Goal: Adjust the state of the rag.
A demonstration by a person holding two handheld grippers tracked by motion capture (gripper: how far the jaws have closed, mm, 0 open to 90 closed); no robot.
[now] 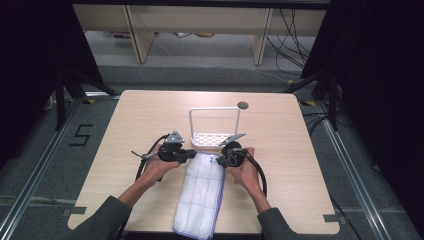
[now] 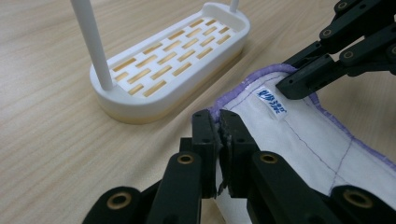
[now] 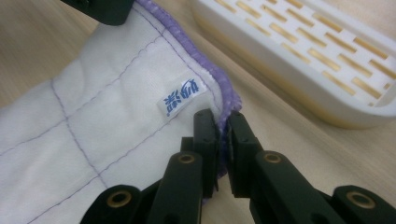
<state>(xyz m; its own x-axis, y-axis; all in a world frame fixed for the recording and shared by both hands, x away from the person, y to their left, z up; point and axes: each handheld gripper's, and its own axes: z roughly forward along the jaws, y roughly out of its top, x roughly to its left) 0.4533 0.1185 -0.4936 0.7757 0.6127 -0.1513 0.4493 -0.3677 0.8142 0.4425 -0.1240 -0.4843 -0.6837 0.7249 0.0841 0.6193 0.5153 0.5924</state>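
A white quilted cloth (image 1: 200,195) with a purple hem lies on the table, its near end hanging over the front edge. My left gripper (image 1: 194,155) is shut on the cloth's far left corner (image 2: 299,135), the hem pinched between its jaws (image 2: 219,122). My right gripper (image 1: 216,160) is shut on the far right corner, with the purple edge caught between its jaws (image 3: 223,122). A small blue-printed label (image 3: 183,95) sits just beside that corner. In the left gripper view, the right gripper (image 2: 292,86) rests on the cloth's hem.
A white slotted rack (image 1: 215,140) with a tall wire handle stands just beyond the cloth's far edge, close to both grippers (image 2: 173,60) (image 3: 303,51). The wooden table (image 1: 140,120) has bare room left and right. A round grommet (image 1: 243,105) sits at the back.
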